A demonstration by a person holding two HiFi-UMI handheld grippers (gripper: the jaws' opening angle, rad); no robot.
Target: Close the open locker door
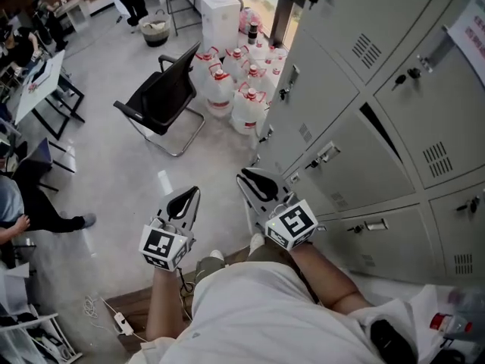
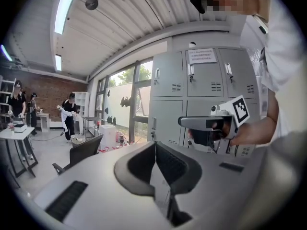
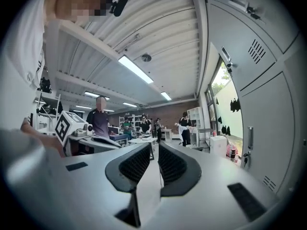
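**Ana:** Where does the locker door stand?

**Ben:** In the head view the locker door (image 1: pixel 424 112) sits in the grey bank of lockers (image 1: pixel 341 21) at the right. It is a little ajar, and a dark slit shows along the edge that faces the person. The doors around it lie flush.

**Ana:** And the person's two hands?

**Ben:** Both are held low in front of the body, well apart from that door. The right gripper (image 1: pixel 246 179) is the nearer to the lockers, beside the lower row and clear of it. The left gripper (image 1: pixel 193 194) is just beside it, over the bare concrete floor (image 1: pixel 121 173). Both point away from the person, along the bank and not at the ajar door.

**Ana:** How do the jaws stand?

**Ben:** The right gripper view shows its pads a narrow gap apart with the room visible through the gap and nothing between them. In the left gripper view the pads meet at the tips, so that gripper is closed on nothing. That view also shows the right gripper with its marker cube (image 2: pixel 241 110) crossing in front of the lockers.

**Ana:** What else is around?

**Ben:** A black chair (image 1: pixel 163 97) stands on the floor ahead. Red-capped water jugs (image 1: pixel 242 89) are clustered by the far end of the lockers. A white worktop (image 1: pixel 38 86) stands at the left edge.
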